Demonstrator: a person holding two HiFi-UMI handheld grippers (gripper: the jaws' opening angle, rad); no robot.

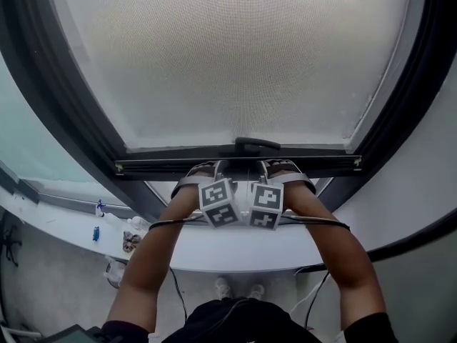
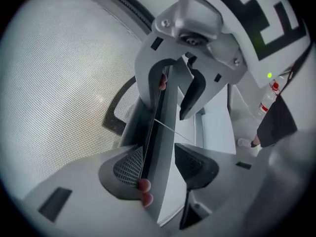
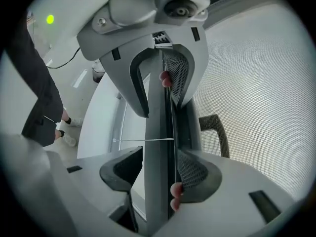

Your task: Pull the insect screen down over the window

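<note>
Two hand-held grippers clamp the dark bottom bar (image 1: 178, 167) of the insect screen (image 1: 235, 56), side by side at its middle. The left gripper (image 2: 160, 168) has one pad on the mesh side of the bar and one on the room side, its wide-set jaws closed on the bar. The right gripper (image 3: 159, 173) holds the bar the same way.

In the head view the jaw tips are hidden under the marker cubes (image 1: 218, 202) and the grippers' own bodies, so the grip shows only in the two gripper views. The mesh stretches away above both grippers, its top cut off. The screen's handle (image 1: 255, 145) sits just beyond them, between the two.

Small pinkish-red bits (image 2: 144, 191) lie against the bar beside each gripper's mesh-side pad; what they are is unclear. A thin pale line (image 3: 143, 140) crosses the bar just past the right gripper's pads.

Below and left of the left gripper, small bottles (image 1: 96, 209) stand on a white ledge (image 1: 235, 252), too small to tell their contents.
</note>
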